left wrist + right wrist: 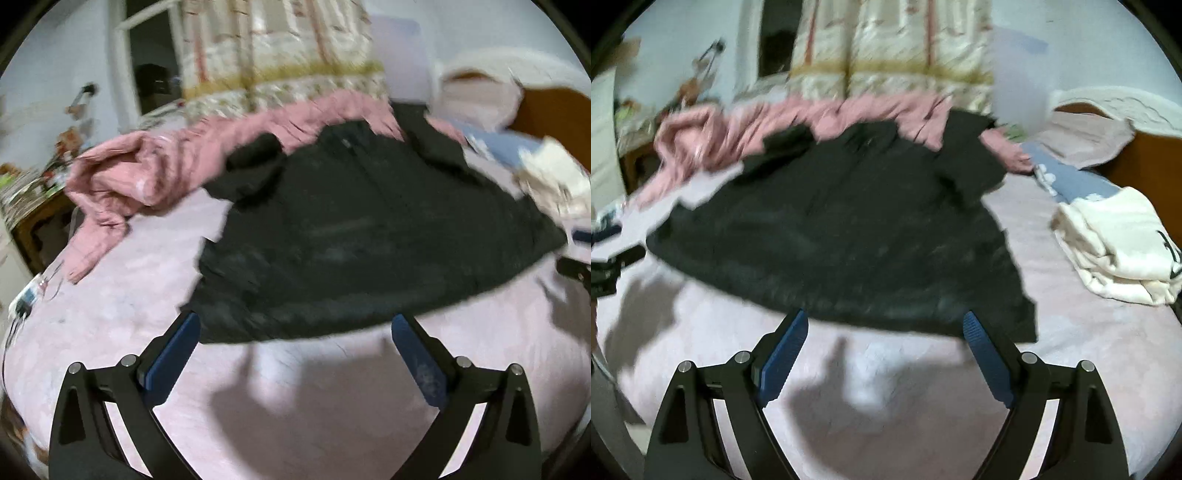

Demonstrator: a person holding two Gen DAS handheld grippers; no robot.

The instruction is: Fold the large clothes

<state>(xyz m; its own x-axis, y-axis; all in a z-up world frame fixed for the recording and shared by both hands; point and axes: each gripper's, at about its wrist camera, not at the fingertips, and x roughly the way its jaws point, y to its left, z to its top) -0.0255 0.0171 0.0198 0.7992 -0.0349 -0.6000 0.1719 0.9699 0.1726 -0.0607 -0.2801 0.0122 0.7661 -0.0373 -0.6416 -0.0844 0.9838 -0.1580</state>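
A dark garment is lying spread flat across the middle of a bed covered in a pale pink sheet, its near hem running left to right just in front of both tools. The left gripper is hanging above the sheet with its blue-padded fingers splayed wide apart and nothing between them; the left fingertip is sitting right at the garment's near-left corner, though whether it is touching the cloth I cannot tell. The right gripper is likewise gaping wide and holding nothing, its tips poised at the near edge of the same dark garment, toward its near-right corner. Beyond the dark cloth, a crumpled pink garment is bunching along the far side and trailing down to the left. To the right, a folded cream garment is resting on the sheet, well apart from the dark one, with a blue cloth lying just behind it. A pale patterned curtain is hanging at the far wall. Both views are blurring, so fine detail is hard to read.
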